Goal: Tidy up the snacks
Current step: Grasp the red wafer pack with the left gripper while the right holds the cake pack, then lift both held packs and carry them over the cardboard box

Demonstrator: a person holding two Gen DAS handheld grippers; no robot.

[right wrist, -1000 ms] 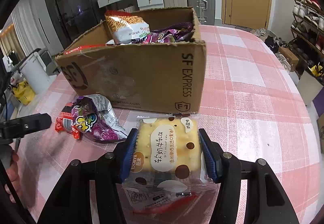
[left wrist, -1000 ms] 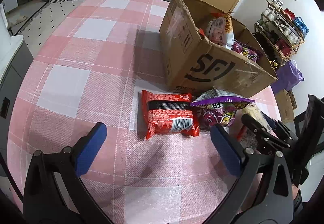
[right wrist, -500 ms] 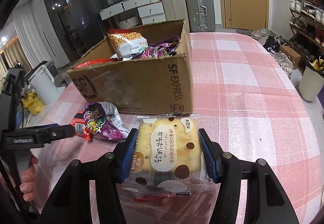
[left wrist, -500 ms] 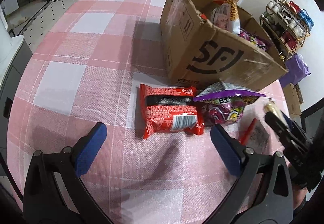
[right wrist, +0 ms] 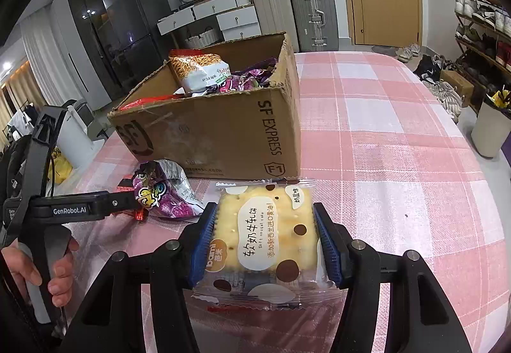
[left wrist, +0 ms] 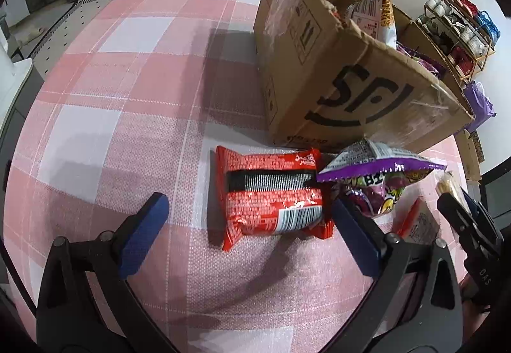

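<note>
My left gripper (left wrist: 248, 204) is open and points down at a red snack packet (left wrist: 271, 193) lying flat on the pink checked cloth; its right finger (left wrist: 354, 238) is beside the packet's right end. A purple snack bag (left wrist: 377, 190) leans next to the red one, in front of a cardboard box (left wrist: 351, 91) that holds several snacks. In the right wrist view my right gripper (right wrist: 264, 215) is shut on a yellow cracker packet (right wrist: 265, 235), held above the cloth before the box (right wrist: 207, 132). The purple bag (right wrist: 163, 190) lies at its left.
A hand (right wrist: 48, 263) holds the left gripper's handle at the left edge. The table (right wrist: 383, 129) stretches bare to the right of the box. Beyond it stand suitcases (right wrist: 306, 14), white drawers (right wrist: 223, 18), a shoe rack (right wrist: 485, 27) and a white bin (right wrist: 491, 129).
The left gripper has come down and closer to the red packet, which now sits between its fingers' line. The right gripper rose a little with the cracker packet, then held still.
</note>
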